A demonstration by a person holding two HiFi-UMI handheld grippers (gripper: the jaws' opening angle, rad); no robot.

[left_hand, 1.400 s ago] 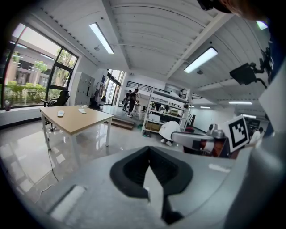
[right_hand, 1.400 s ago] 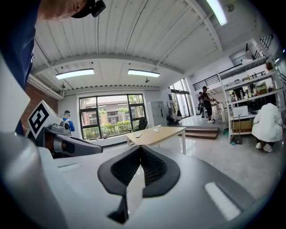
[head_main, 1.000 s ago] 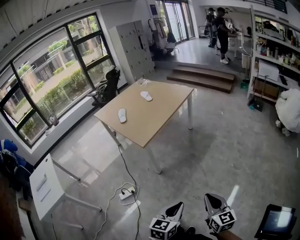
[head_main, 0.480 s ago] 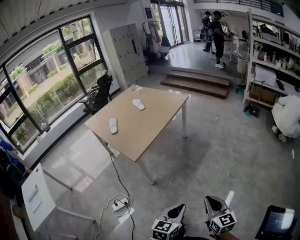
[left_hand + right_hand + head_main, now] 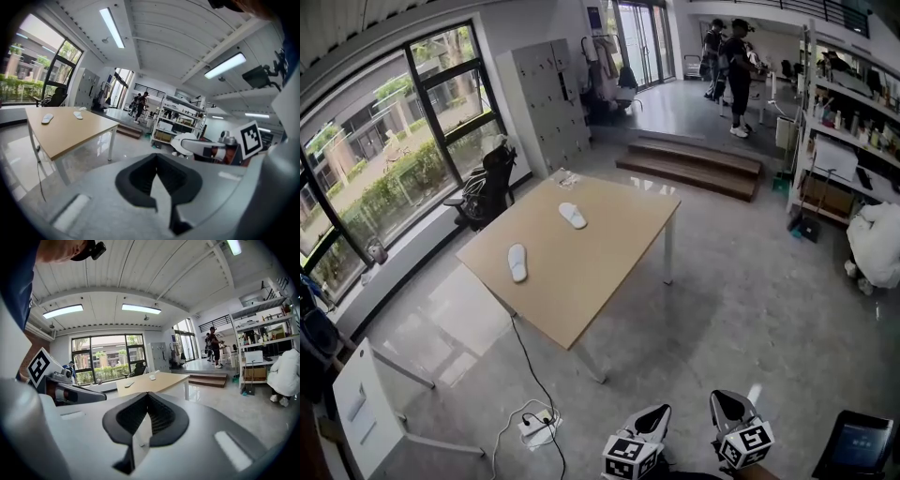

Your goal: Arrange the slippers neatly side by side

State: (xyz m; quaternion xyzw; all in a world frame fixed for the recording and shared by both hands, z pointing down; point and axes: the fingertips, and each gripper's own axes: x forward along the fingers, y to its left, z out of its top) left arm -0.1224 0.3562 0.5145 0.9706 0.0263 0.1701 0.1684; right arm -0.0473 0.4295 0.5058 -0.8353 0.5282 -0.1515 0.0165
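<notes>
Two white slippers lie apart on a light wooden table [image 5: 609, 258]. One slipper [image 5: 517, 262] is near the table's left edge, the other slipper [image 5: 572, 215] lies farther back toward the middle. They point in different directions. Both also show small in the left gripper view, slipper [image 5: 47, 118] and slipper [image 5: 78, 115], and in the right gripper view, slipper [image 5: 129, 384] and slipper [image 5: 152, 377]. My left gripper [image 5: 652, 421] and right gripper [image 5: 725, 406] are held low at the bottom of the head view, well short of the table. Both are shut with nothing between the jaws.
A black office chair [image 5: 483, 185] stands behind the table by the windows. A power strip with cable [image 5: 534, 424] lies on the floor in front of the table. A white stand [image 5: 361, 412] is at left, steps [image 5: 694, 161] and shelves [image 5: 853, 122] farther back, people [image 5: 733, 66] beyond.
The head view has shifted: the table and slippers sit lower and more to the left in the frame and look slightly closer. Both grippers keep their place at the bottom, shut.
</notes>
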